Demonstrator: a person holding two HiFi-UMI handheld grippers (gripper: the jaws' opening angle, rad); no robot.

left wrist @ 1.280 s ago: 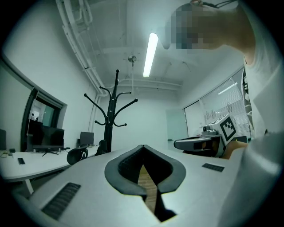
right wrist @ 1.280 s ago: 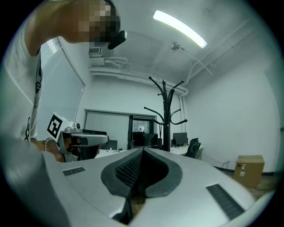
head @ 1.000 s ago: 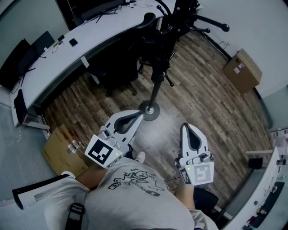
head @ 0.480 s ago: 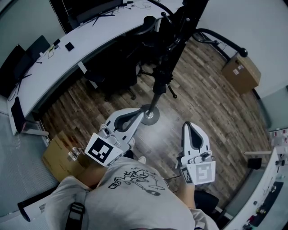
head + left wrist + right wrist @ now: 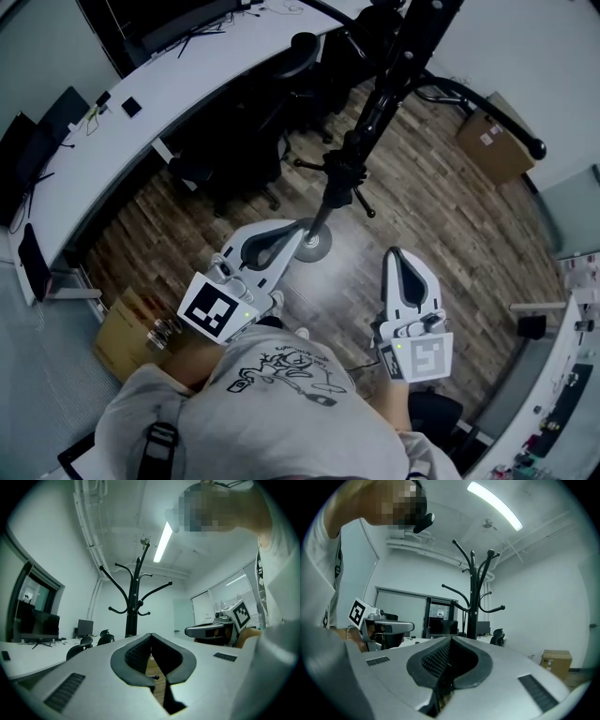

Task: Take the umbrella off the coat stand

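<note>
Office room: wood-plank floor [image 5: 450,225], a curved white worktop [image 5: 178,80], and dark office chairs [image 5: 234,141] tucked against it. We note that the coat stand [image 5: 370,122] sits closer and looms higher in the head view than a second ago, with its top arms running out of frame, so we judge the approach is under way. The left gripper [image 5: 298,232] and right gripper [image 5: 396,255] are held low at the waist, each with its jaws pressed together and nothing between them. Both gripper views show the stand's curved hooks bare, and we cannot make out the umbrella in any view. Locating it comes first, then opening a gripper for the reach.
</note>
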